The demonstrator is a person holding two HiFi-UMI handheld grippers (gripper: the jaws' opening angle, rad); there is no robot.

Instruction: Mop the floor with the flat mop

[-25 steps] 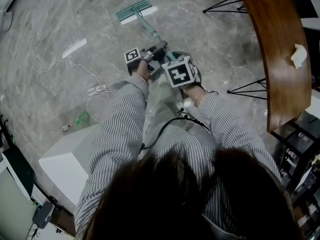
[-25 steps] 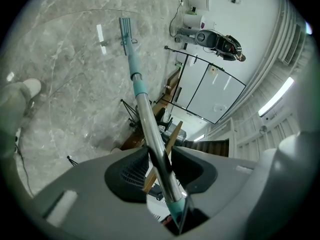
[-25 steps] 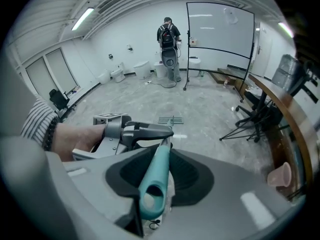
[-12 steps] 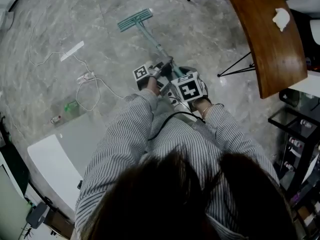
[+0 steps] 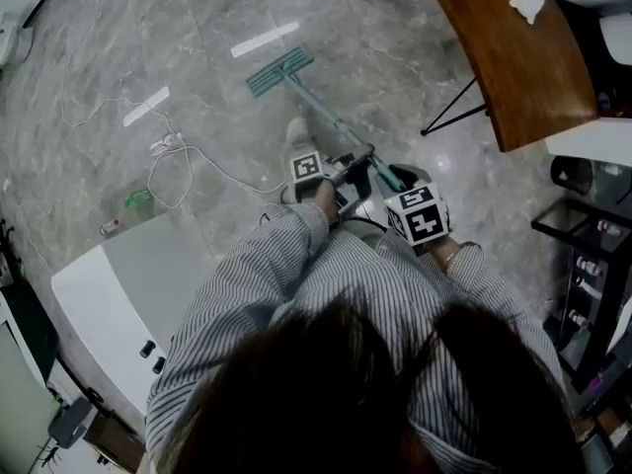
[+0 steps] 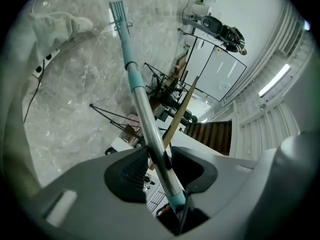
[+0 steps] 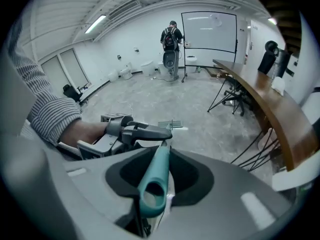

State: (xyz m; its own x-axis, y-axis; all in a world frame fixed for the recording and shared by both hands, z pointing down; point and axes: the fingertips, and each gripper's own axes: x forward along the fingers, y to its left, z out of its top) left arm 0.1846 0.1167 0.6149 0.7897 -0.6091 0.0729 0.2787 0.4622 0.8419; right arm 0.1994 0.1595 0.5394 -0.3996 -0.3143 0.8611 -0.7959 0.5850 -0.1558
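Teal plastic and bare metal make up the flat mop (image 5: 279, 71). Its pad lies on the grey marble floor (image 5: 197, 28) in front of the person, and its pole (image 5: 331, 118) rises back toward both grippers.

The left gripper (image 5: 354, 162) pinches the metal part of the pole, lower down. In the left gripper view the pole passes between the two dark pads (image 6: 127, 171), which press on it from both sides. The right gripper (image 5: 393, 180) pinches the teal handle (image 7: 155, 174) at the very top of the pole. In the right gripper view its jaws are closed around this end, with the left gripper just ahead on the same pole. So the mop is held in two places, and a stroke seems to be under way.

Several things could go wrong from here:
- A white cable (image 5: 193, 161) lies loose on the floor to the left of the pad. A stroke to that side could catch the cable and drag it, or make it wet.
- The black legs (image 5: 449, 117) of the wooden table (image 5: 513, 67) stand to the right, so a wide sweep may strike them.
- The right gripper holds only the last part of a smooth handle. I think a hard push could make the handle slip out, or make the pole turn between the pads.
- If the pole turns, the pad would tip on one edge and miss part of the floor
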